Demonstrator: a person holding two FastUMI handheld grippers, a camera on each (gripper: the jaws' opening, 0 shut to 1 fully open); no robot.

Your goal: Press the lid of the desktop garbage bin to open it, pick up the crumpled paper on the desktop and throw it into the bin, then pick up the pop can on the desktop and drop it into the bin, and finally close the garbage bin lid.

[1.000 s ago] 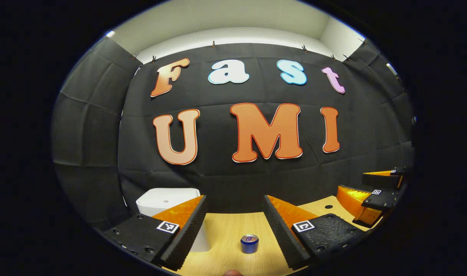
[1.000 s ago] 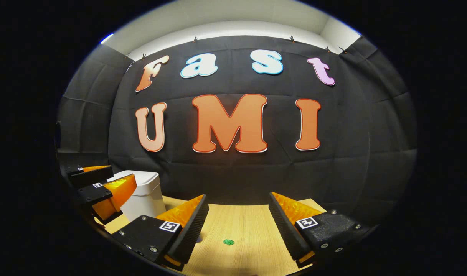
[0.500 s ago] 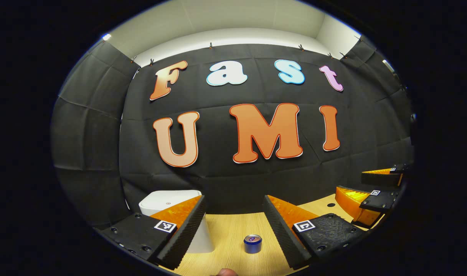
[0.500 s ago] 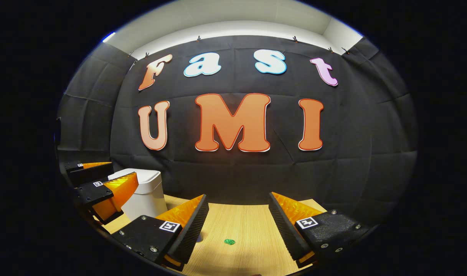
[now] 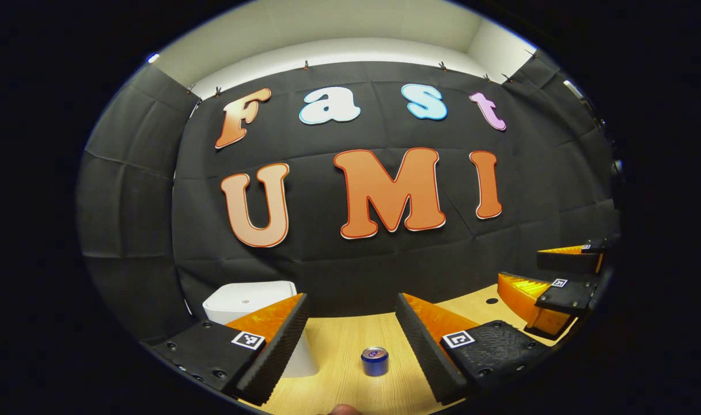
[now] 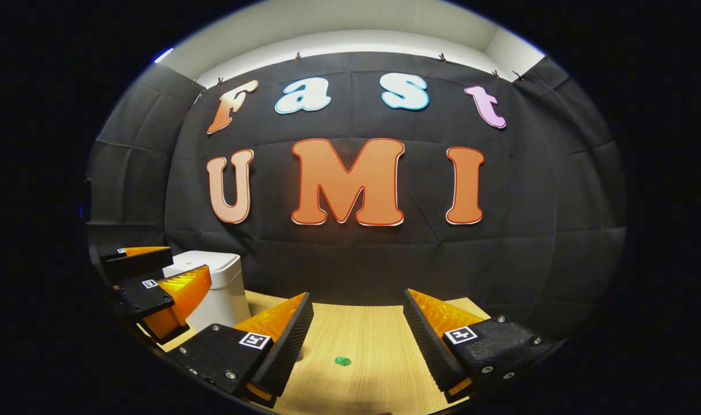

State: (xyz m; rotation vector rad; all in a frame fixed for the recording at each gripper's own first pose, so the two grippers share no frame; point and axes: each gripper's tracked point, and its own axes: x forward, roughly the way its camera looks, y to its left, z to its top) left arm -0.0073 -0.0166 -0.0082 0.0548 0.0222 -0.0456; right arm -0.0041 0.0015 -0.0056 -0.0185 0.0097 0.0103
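hovering above the wooden desktop (image 6: 379,340), both tools wait with the bin lid not yet pressed.

the white garbage bin (image 5: 252,300) stands far left, lid down; left gripper (image 5: 350,340) and right gripper (image 6: 356,340) are spread and empty, apparently ready; pop can (image 5: 375,361) upright near centre; crumpled paper (image 6: 343,361) lies right.

The bin (image 5: 252,302) stands at the far left of the worktop (image 5: 350,346), close to the booth wall. In the left gripper view the pop can (image 5: 375,361) stands upright on the worktop, to the right of the bin and nearer. In the right gripper view the crumpled paper (image 6: 343,361) lies on the worktop, right of the bin and well apart from it.
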